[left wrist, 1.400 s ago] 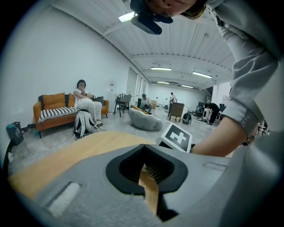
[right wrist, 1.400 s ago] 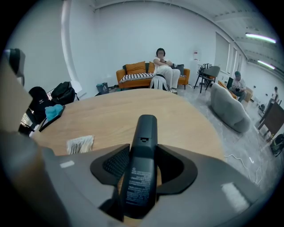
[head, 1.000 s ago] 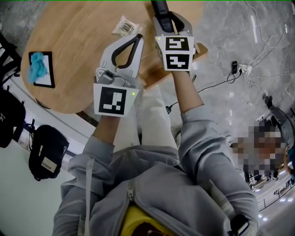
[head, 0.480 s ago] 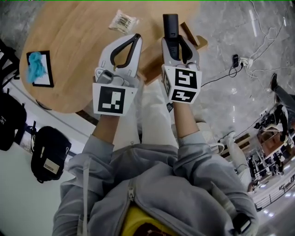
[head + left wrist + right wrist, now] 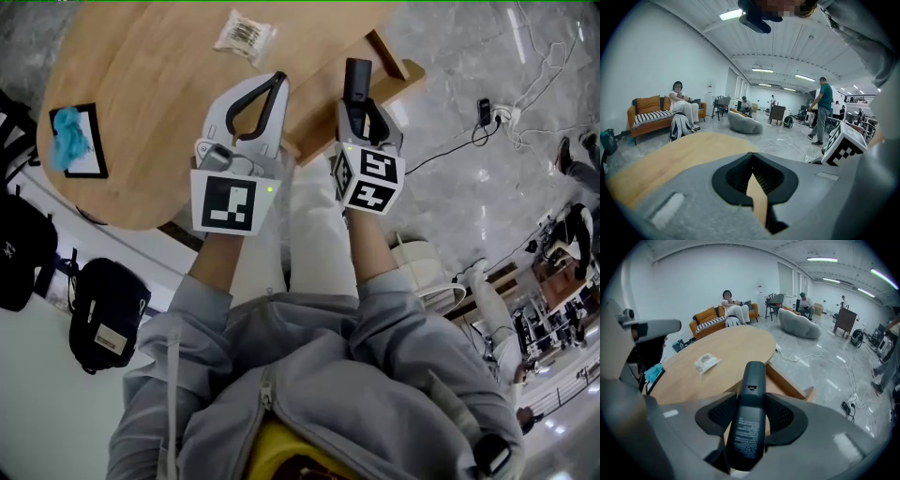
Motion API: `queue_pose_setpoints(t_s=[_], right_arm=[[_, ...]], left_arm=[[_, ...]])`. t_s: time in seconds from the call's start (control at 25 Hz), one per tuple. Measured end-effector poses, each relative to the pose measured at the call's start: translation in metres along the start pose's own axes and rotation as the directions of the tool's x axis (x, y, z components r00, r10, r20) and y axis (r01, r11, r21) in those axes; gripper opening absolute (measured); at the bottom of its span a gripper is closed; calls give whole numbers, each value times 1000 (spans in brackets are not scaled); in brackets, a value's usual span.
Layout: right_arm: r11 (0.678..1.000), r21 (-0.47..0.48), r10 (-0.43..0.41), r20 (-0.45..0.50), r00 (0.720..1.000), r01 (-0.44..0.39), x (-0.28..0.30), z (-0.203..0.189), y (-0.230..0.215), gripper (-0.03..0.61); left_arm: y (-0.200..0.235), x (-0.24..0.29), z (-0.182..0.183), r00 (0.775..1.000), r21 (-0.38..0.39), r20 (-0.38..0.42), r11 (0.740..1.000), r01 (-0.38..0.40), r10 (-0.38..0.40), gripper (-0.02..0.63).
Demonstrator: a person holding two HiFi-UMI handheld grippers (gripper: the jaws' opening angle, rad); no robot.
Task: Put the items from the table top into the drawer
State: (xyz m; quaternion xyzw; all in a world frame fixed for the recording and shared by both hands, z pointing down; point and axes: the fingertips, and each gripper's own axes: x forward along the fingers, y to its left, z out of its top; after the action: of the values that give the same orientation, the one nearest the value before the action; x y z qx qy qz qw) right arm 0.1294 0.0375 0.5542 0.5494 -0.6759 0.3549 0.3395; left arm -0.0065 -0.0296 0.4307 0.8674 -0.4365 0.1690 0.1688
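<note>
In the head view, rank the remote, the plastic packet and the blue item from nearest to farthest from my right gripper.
1. remote: held in the right gripper's jaws.
2. plastic packet: on the table, upper left.
3. blue item: far left of the table.

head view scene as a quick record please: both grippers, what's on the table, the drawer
left gripper: shut, empty
right gripper: shut on black remote control
round wooden table: clear plastic packet; blue cloth on black-edged card
wooden drawer: pulled open at the table's edge
</note>
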Motion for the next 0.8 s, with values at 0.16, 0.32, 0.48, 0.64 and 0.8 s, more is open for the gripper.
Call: queue_pose_setpoints(t_s=[0.16,0.32,0.48,0.64,0.8], right_arm=[[998,67,-13,-66,998,17,25,-32,-10,192],[996,88,2,-106,994,8,50,-52,-7,193],[989,144,-1,-148,989,22,75,-70,-4,193],[981,191,-9,-203,979,48,90,-90,-6,193],[977,206,-7,-259,966,62,96,-109,-4,195]], left_arm=[[-2,5,-12,1000,-1,-21,1000,8,-8,0],[-4,9,-21,999,-6,-31,1000,14,-14,0],[-5,7,-29,999,-17,-40,1000,17,-17,0],[-10,6,-40,998,-22,-61,999,28,-30,0],[-10,4,-48,997,-24,-72,999,29,-31,0]])
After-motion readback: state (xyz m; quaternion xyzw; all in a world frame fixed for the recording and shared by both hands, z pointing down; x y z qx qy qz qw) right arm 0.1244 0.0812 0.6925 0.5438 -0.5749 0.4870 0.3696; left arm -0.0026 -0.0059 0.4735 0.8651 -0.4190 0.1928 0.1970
